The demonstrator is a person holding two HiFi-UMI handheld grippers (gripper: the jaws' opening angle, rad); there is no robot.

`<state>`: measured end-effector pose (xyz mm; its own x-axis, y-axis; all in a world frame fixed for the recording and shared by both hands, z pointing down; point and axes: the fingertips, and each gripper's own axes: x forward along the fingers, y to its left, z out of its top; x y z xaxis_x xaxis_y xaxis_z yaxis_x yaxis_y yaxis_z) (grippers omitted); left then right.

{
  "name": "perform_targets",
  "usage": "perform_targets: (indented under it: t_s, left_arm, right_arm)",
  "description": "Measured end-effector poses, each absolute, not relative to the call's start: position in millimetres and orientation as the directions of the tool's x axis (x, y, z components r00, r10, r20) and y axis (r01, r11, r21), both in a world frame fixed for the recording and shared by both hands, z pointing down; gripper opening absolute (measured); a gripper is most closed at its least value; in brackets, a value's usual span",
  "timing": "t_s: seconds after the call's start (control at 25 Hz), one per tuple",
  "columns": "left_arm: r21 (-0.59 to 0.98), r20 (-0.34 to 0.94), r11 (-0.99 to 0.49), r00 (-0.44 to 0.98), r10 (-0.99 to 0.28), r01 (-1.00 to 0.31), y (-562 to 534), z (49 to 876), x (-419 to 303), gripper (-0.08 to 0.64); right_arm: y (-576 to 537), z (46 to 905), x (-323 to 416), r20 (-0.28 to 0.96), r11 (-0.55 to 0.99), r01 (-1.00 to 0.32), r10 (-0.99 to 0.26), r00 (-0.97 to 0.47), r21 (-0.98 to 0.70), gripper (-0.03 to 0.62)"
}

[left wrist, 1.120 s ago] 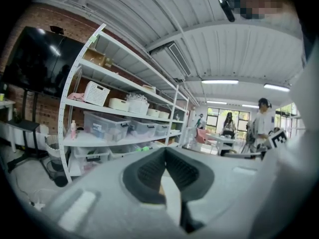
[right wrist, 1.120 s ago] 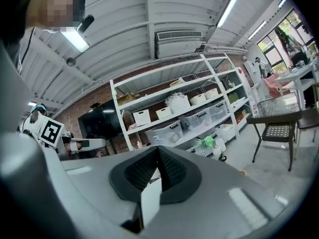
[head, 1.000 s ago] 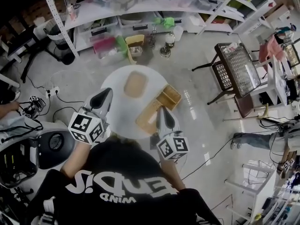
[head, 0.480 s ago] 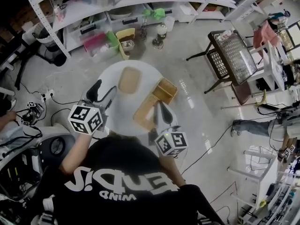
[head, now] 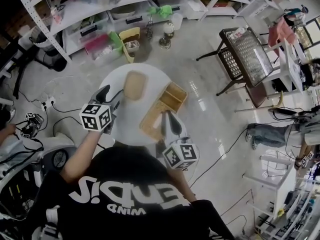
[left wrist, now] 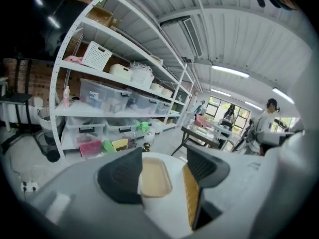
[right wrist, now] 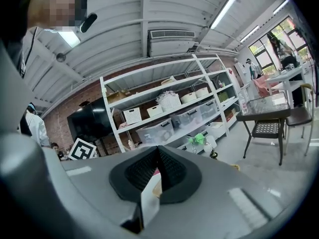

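Note:
A round white table point(head: 125, 121) carries an oval tan tray point(head: 134, 85) and two wooden boxes, one long point(head: 151, 120) and one squarer point(head: 173, 96). My left gripper point(head: 106, 92) hangs over the table's left edge. It is open, and the left gripper view shows the tan tray point(left wrist: 154, 177) and a wooden box edge point(left wrist: 190, 199) between the spread jaws of the left gripper point(left wrist: 164, 154). My right gripper point(head: 168, 116) points at the near end of the long box. In its own view the right gripper point(right wrist: 158, 151) is shut with nothing between the jaws.
White shelving point(head: 125, 9) with plastic bins lines the far side. A yellow bin point(head: 131, 37) and a pink one point(head: 98, 45) sit on the floor before it. A mesh-topped table point(head: 242, 46) stands at the right. Cables point(head: 60, 119) trail at the left. People point(left wrist: 266, 121) stand far off.
My left gripper has opened and tipped down, so the table and tray now show between its jaws. The right gripper stays shut and has barely moved.

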<state>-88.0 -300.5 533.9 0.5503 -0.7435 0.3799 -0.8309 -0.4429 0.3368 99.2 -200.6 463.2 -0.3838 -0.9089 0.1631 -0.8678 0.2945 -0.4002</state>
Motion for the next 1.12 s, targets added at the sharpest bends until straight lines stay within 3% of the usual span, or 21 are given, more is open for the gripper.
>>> perform_targets:
  t_s: [0.56, 1.12]
  left_arm:
    - [0.363, 0.568, -0.401, 0.541, -0.62, -0.841, -346, 640, -77, 0.267]
    - [0.398, 0.663, -0.349, 0.529, -0.529, -0.848, -363, 714, -68, 0.233]
  right_arm:
    - [-218, 479, 108, 0.245, 0.245, -0.882, -0.9, -0.362, -0.404, 0.0]
    - [-220, 501, 121, 0.302, 0.17, -0.886, -0.898, -0.32, -0.431, 0.0]
